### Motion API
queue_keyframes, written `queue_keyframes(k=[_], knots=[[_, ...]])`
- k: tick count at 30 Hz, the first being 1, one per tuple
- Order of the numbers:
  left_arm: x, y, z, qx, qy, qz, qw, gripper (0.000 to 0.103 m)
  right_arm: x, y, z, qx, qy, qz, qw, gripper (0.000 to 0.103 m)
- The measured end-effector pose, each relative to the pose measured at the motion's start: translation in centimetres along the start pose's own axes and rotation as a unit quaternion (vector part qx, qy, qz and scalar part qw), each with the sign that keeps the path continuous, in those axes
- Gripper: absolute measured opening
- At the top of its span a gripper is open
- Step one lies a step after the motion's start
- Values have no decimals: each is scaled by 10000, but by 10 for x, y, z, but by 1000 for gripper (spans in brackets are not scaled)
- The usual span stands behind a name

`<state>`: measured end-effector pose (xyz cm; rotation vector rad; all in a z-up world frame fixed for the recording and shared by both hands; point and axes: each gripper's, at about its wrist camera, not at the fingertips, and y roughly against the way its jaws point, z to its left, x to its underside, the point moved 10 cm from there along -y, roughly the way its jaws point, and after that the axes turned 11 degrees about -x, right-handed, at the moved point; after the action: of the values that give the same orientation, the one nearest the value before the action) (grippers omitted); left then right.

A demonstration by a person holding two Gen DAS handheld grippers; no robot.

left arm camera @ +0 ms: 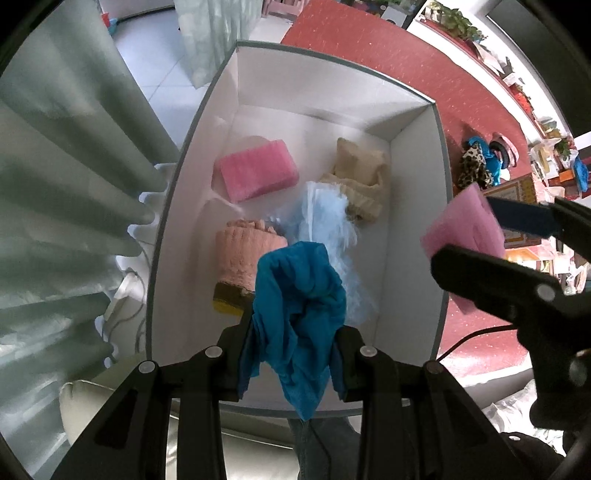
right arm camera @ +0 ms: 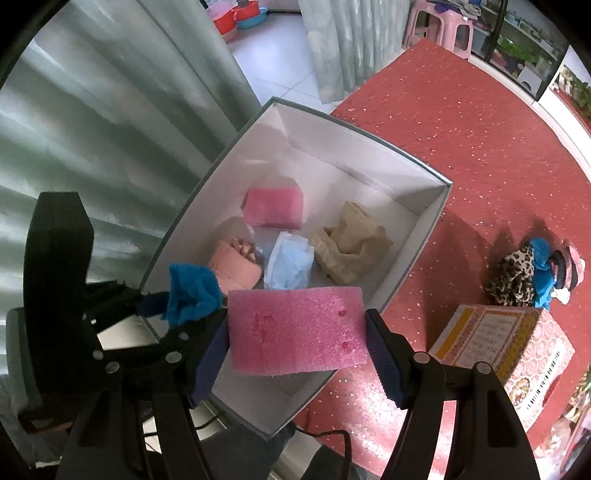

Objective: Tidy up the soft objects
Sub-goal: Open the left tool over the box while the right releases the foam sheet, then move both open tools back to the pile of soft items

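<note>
hidden: yellow-edged sponge [left arm camera: 229, 303] mostly tucked under the peach towel [left arm camera: 245, 254].
left gripper [left arm camera: 294, 341]: pinching a crumpled teal cloth [left arm camera: 300, 295] over the white box [left arm camera: 441, 229].
right gripper [right arm camera: 297, 341]: clamped on a grainy pink foam block [right arm camera: 295, 330] at the box's 5 o'clock rim.
right view only: patterned carton [right arm camera: 506, 350] on the red cloth at 4 o'clock.

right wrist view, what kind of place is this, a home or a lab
Probably a lived-in home room, not a lab: a red tablecloth under the white box, long pale curtains, plastic stools and washbasins on a tiled floor.
</note>
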<state>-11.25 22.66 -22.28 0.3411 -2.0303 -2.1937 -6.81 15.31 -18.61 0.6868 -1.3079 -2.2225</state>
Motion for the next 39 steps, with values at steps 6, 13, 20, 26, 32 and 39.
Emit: queue_keyframes(k=[6,13,20,26,32,39], knots=[[4,-7,-1,-32,52,80,9999,37,-2,-12,2,2,78,176,9998,72],[4,-13,-1,-127,40,144,9998,39,-6,-21,2,5,69,241,9997,72],[2,-13,2,-270,63,40,9996,59,-5,-21,4,-114,105,247,9996,73],[3,-5,4,-255,79,-52,9996,87,-6,-15,7,-190,161,106,9996,87],[2,-2,7,-318,183,-88,9993,103,-6,-6,4,-98,199,-100,9997,102],[3,3,7,-258,205,-100,9994,103,-9,15,3,-308,-47,-380,9988,102]])
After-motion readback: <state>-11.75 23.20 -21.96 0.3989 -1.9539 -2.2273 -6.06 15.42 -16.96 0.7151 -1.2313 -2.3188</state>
